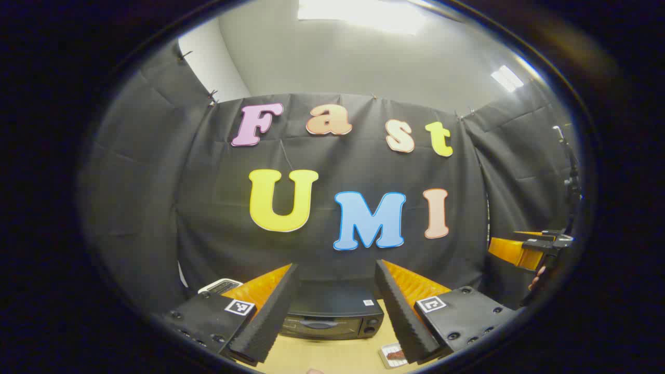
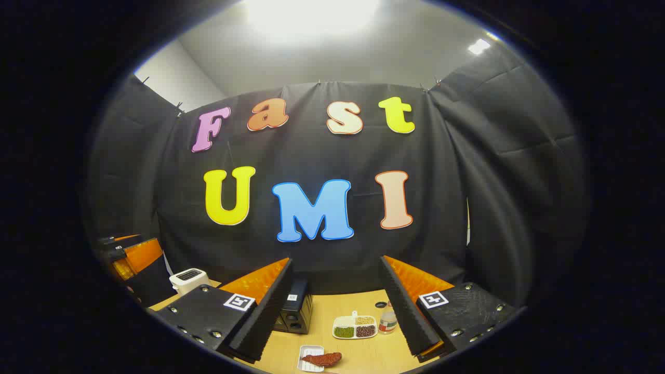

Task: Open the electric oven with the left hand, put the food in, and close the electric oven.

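**Oven dead ahead of the left gripper, door shut**

On the wooden table [image 2: 358, 306], going left to right in the right gripper view, a white toaster [image 2: 189, 280] sits at the far left, then the black oven [image 2: 297, 311], a divided dish of beans [image 2: 355, 327], and a small bottle [image 2: 387, 319]. Nearer the camera lies a white tray [image 2: 310, 359] carrying the reddish food [image 2: 322, 358].

From the left gripper view, the oven [image 1: 332, 317] stands straight ahead between the fingers, its long side running left to right and its door handle [image 1: 317, 324] lying the same way. The door looks closed, so I judge the opening step is not yet begun. The left gripper [image 1: 332, 317] is spread wide and holds nothing; it is well short of the handle but lined up with it, the nearer tool for the pull.

The right gripper [image 2: 332, 317] is likewise spread and empty, with the food just ahead and low between its fingers and the oven off to its left.
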`<state>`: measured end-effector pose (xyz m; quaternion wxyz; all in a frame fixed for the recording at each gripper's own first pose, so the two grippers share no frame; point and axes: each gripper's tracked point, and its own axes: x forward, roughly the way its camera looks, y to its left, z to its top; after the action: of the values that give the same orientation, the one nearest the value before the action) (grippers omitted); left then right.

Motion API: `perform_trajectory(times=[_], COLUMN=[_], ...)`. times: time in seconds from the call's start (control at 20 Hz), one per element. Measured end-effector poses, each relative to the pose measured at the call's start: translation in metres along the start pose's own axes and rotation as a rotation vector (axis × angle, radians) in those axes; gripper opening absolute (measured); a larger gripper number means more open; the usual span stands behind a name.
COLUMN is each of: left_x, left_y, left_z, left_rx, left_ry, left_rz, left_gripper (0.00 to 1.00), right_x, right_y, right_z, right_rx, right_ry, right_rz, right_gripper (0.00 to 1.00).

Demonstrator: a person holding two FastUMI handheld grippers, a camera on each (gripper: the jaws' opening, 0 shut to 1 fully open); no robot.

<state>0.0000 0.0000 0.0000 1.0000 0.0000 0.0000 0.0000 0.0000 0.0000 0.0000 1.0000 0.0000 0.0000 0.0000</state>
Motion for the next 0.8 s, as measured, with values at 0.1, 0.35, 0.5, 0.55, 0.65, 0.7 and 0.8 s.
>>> perform_trajectory(times=[0.1,0.35,0.5,0.55,0.65,0.7,0.8], left_x=[0.0,0.001,0.005,0.006,0.01,0.013,0.022], left_y=[0.001,-0.008,-0.014,-0.014,-0.016,-0.017,-0.017], left_z=[-0.002,0.002,-0.004,-0.004,-0.009,-0.016,-0.028], left_rx=[0.006,-0.013,-0.018,-0.013,-0.002,0.001,0.001], left_ry=[0.008,-0.005,0.006,0.005,0.012,0.022,0.044], left_rz=[-0.004,0.007,0.007,0.009,0.01,0.007,0.003], left_gripper=[1.0,1.0,1.0,1.0,1.0,1.0,1.0], right_x=[0.0,0.006,0.006,0.006,0.007,0.009,0.01], right_y=[0.006,0.003,0.0,-0.001,-0.004,-0.005,-0.009], right_z=[0.002,0.004,0.003,0.001,-0.001,-0.002,-0.007], right_rx=[0.01,-0.006,-0.008,-0.008,-0.008,-0.006,-0.001], right_ry=[-0.003,-0.01,-0.008,-0.008,-0.006,-0.002,0.005], right_rz=[0.012,0.031,0.037,0.04,0.039,0.038,0.031], right_gripper=[0.99,0.99,0.99,0.99,0.99,0.99,0.99])
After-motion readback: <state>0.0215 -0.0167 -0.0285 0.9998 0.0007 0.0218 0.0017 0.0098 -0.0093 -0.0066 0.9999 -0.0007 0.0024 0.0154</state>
